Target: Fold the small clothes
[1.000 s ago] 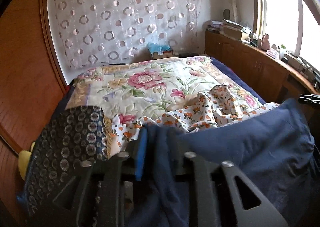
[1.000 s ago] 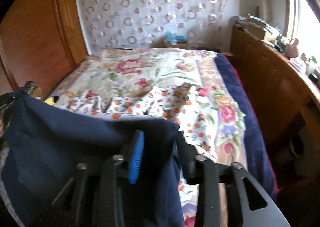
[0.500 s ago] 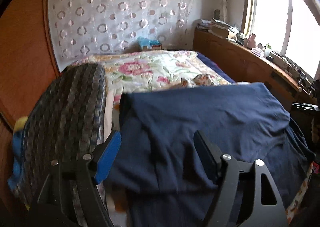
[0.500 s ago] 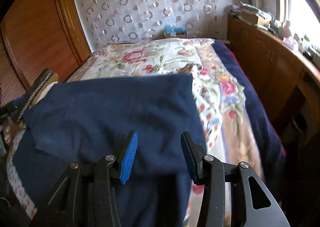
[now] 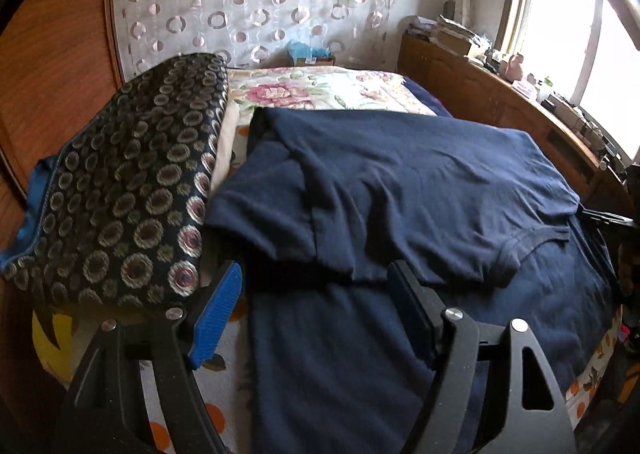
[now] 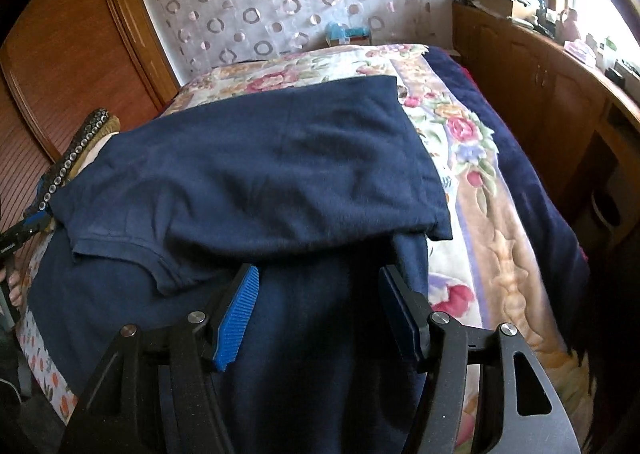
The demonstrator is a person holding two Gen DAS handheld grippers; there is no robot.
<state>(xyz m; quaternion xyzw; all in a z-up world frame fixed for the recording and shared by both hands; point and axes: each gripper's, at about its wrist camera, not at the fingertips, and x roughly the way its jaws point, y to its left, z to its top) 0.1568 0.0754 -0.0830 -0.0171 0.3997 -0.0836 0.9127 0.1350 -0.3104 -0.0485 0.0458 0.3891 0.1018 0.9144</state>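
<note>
A navy blue T-shirt [image 5: 400,182] lies on the bed, its upper half folded down over its lower half, one short sleeve showing at the fold. It also shows in the right wrist view [image 6: 256,174]. My left gripper [image 5: 316,294] is open and empty, just above the shirt's lower part near its left side. My right gripper [image 6: 320,294] is open and empty, above the lower part near the shirt's right side.
A dark cushion with ring pattern [image 5: 120,190] lies left of the shirt. A floral quilt [image 6: 472,158] covers the bed. A wooden cabinet [image 6: 560,86] with clutter runs along the right under a window. A wooden wardrobe [image 6: 60,54] stands at left.
Both grippers held the shirt's edge shut, carried it forward, laid it folded over, then opened and drew back. The flowered orange cloth is now covered by the shirt.
</note>
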